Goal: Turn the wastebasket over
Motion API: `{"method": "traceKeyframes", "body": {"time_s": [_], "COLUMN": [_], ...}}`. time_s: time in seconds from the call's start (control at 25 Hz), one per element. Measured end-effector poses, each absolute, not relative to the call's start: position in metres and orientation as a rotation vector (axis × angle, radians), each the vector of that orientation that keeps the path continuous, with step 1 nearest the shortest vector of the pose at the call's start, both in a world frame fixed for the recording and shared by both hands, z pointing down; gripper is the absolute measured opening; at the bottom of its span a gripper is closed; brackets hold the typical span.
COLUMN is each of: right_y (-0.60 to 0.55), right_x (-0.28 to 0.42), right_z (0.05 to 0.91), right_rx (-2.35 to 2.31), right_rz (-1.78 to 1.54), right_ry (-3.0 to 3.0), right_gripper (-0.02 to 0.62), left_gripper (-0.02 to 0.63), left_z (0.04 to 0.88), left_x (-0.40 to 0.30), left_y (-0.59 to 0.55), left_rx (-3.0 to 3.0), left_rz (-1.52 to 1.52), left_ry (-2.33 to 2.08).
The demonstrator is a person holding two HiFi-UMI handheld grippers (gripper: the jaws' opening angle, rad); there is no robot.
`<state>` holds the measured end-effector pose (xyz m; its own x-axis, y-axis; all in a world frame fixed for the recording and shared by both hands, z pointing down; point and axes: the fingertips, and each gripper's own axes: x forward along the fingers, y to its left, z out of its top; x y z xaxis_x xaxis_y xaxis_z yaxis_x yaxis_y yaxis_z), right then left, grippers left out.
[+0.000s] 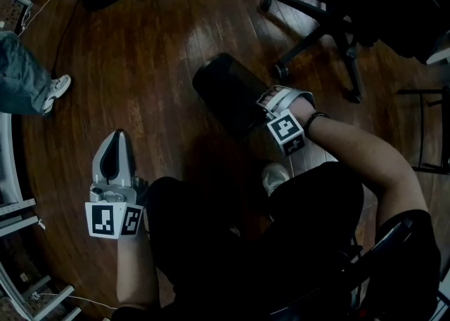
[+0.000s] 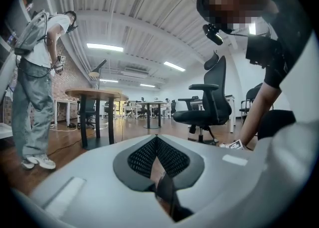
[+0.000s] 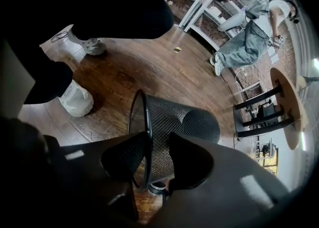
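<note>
The right gripper (image 3: 159,138), jaws spread, is straddling the rim of the black wire-mesh wastebasket (image 3: 192,119), hiding its lower edge; the left gripper (image 2: 157,139), well away from it, is sitting pressed together.

Black trousers (image 1: 211,242) and a black short sleeve (image 1: 415,256) are worn, with a light shoe (image 1: 276,175) and a dark wristband (image 1: 314,117). The grey-shelled left gripper (image 1: 119,135) and right gripper (image 1: 263,102) are each fitted with a cube (image 1: 112,220) of black-and-white square markers.
</note>
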<state>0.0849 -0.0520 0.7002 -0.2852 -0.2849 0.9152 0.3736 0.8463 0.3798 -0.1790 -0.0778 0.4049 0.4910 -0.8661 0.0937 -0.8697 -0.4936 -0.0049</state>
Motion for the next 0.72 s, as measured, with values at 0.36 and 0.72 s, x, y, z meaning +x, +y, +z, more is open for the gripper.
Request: {"method": "traceKeyframes", "body": {"time_s": [0.36,0.72], "right_y": [-0.056,-0.057], "right_x": [0.089,0.086], "right_z": [0.703,0.701], "right_rx": [-0.065,-0.059], "right_rz": [-0.655,-0.657], "right_ry": [-1.732,-1.737], "right_gripper": [0.147,0.147], "left_gripper": [0.0,0.0], "left_z": [0.4,0.394], "left_x": [-0.184,-0.18], "left_y": [-0.071,-0.074], "left_rx": [2.667,2.679], "left_rz": [0.137,0.145], "left_ry": [-1.589,-1.588]}}
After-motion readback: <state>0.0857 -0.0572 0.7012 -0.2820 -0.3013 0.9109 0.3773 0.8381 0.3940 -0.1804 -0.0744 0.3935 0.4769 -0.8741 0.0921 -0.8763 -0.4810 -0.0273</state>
